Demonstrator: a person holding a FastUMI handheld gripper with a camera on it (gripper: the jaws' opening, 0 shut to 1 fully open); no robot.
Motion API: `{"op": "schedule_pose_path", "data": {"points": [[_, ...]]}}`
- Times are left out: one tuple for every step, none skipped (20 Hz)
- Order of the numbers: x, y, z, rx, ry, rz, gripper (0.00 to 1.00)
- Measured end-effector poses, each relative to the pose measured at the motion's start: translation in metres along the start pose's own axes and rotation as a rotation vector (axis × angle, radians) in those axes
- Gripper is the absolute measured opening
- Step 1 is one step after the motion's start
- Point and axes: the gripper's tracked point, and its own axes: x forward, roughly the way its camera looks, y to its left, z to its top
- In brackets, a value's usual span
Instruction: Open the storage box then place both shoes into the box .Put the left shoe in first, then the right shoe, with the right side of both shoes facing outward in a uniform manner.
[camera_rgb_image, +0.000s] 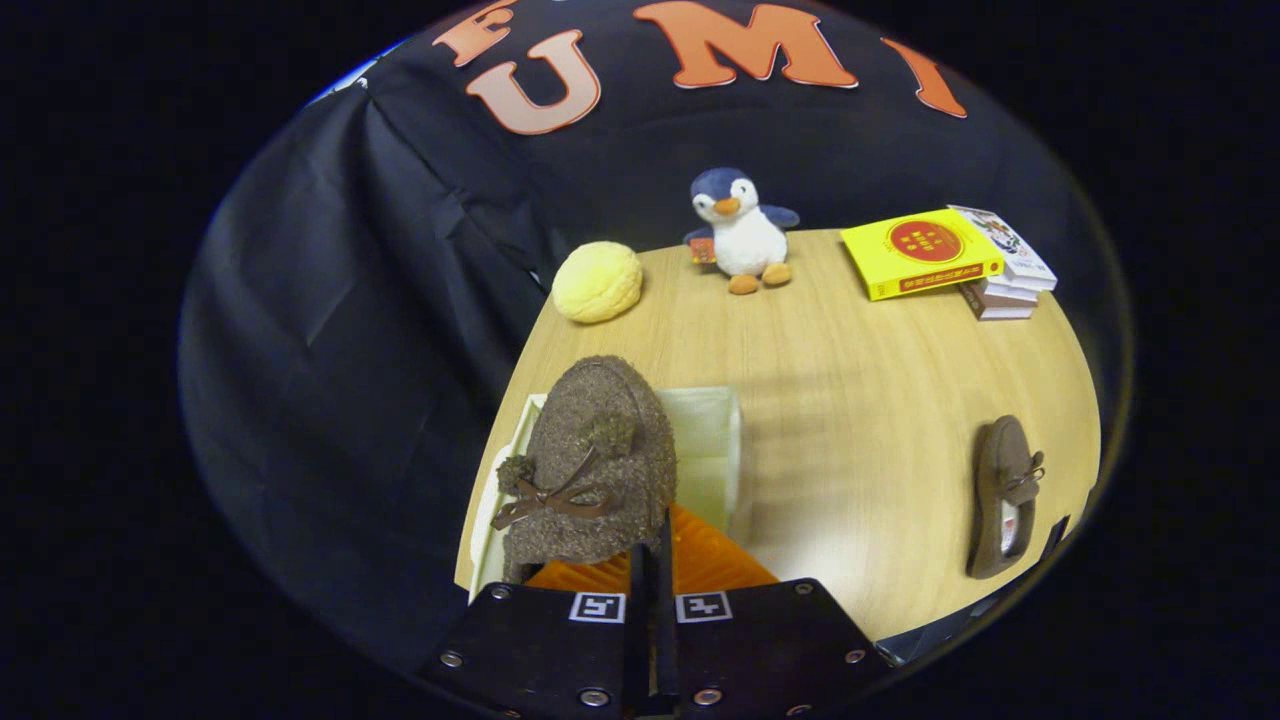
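— Behind your table (850, 400) hangs black cloth, creased and folded along the near corner. What does the tabletop carry?

— You have pale wood grain under everything. Biggest on it is the storage box (712, 440), translucent white, sitting at the table's edge just ahead of your fingers. Its top is open toward you, and an orange ribbed surface shows right at the fingers, though you cannot tell whether that is the lid.

— And the shoe you hold?

— Your brown shoe (590, 465), fuzzy, with a thin bow and pom-poms on top, stands toe up over the box's side nearer the cloth. Its heel end goes down between your fingers. Your gripper (652, 585) is clenched on it: the two fingers stand nearly together, with just a narrow slit between them where the heel edge disappears.

— Where is the other one?

— You see the second shoe (1003, 497) lying flat on the wood, well apart from the box, near the table's opposite edge, its opening turned toward you.

— Anything farther out?

— Beyond the box, at the far side, you have a stack of books (950, 258) with a yellow one on top, a plush penguin (741, 232) upright, and a round yellow cushion (597, 282) close to the cloth.
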Motion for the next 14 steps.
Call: {"op": "schedule_pose_path", "data": {"points": [[0.005,0.009,-0.004,-0.009,0.015,0.003,0.04],[0.009,0.015,-0.008,-0.025,0.027,-0.002,0.04],[0.014,0.019,-0.012,-0.038,0.039,-0.013,0.04],[0.019,0.024,-0.018,-0.045,0.052,-0.023,0.04],[0.023,0.027,-0.022,-0.04,0.062,-0.037,0.05],[0.028,0.028,-0.027,-0.032,0.075,-0.05,0.06],[0.031,0.028,-0.032,-0.023,0.097,-0.058,0.07],[0.036,0.028,-0.037,-0.013,0.113,-0.06,0.08],[0.036,0.029,-0.038,-0.002,0.119,-0.052,0.09],[0.036,0.032,-0.039,0.008,0.121,-0.031,0.11],[0.036,0.037,-0.041,0.014,0.125,-0.006,0.13],[0.036,0.041,-0.042,0.012,0.132,0.023,0.16],[0.034,0.045,-0.045,0.007,0.144,0.052,0.17],[0.031,0.051,-0.044,0.009,0.136,0.095,0.22]]}}
